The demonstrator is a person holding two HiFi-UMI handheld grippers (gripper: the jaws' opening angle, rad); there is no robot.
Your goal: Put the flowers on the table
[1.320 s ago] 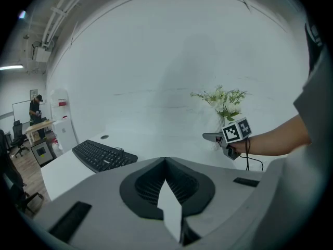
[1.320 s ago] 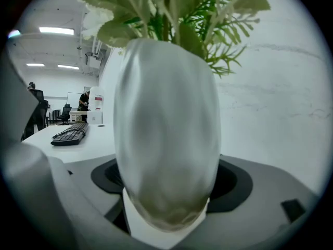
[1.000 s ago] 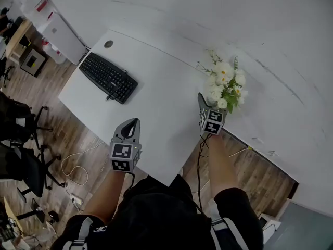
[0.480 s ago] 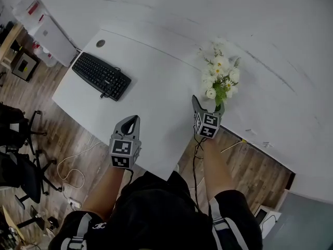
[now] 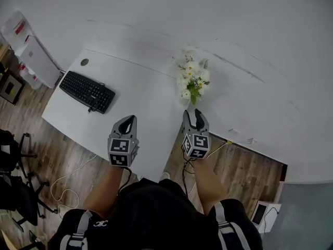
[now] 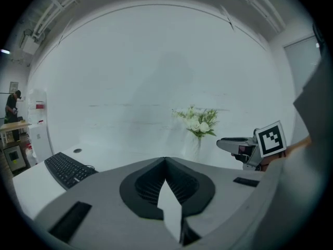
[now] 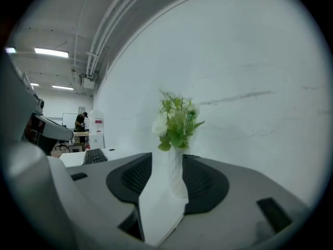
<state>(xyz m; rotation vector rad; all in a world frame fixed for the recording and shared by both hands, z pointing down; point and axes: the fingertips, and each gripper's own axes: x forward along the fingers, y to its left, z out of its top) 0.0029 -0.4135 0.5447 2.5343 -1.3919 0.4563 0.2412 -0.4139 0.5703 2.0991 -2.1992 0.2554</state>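
Note:
A bunch of white flowers (image 5: pixel 191 79) with green leaves stands upright in a white vase (image 7: pixel 174 171) on the white table (image 5: pixel 140 100), close to the wall. My right gripper (image 5: pixel 194 116) hangs just short of the vase, near the table's front edge, not touching it. Its jaws are closing with nothing between them; the vase shows beyond the gap in the right gripper view (image 7: pixel 167 156). My left gripper (image 5: pixel 128 120) hovers over the table's near edge, shut and empty (image 6: pixel 165 159). The left gripper view shows the flowers (image 6: pixel 197 121) and the right gripper (image 6: pixel 234 142).
A black keyboard (image 5: pixel 87 91) lies on the table's left part. A white cabinet (image 5: pixel 28 51) stands beyond the left end. Office chairs (image 5: pixel 13 191) and a loose cable (image 5: pixel 62 178) are on the wood floor at the left. A person (image 6: pixel 11 105) stands far off.
The right gripper has drawn back from the vase toward the person, and its jaws have narrowed. The vase stays on the table. The left gripper has hardly moved.

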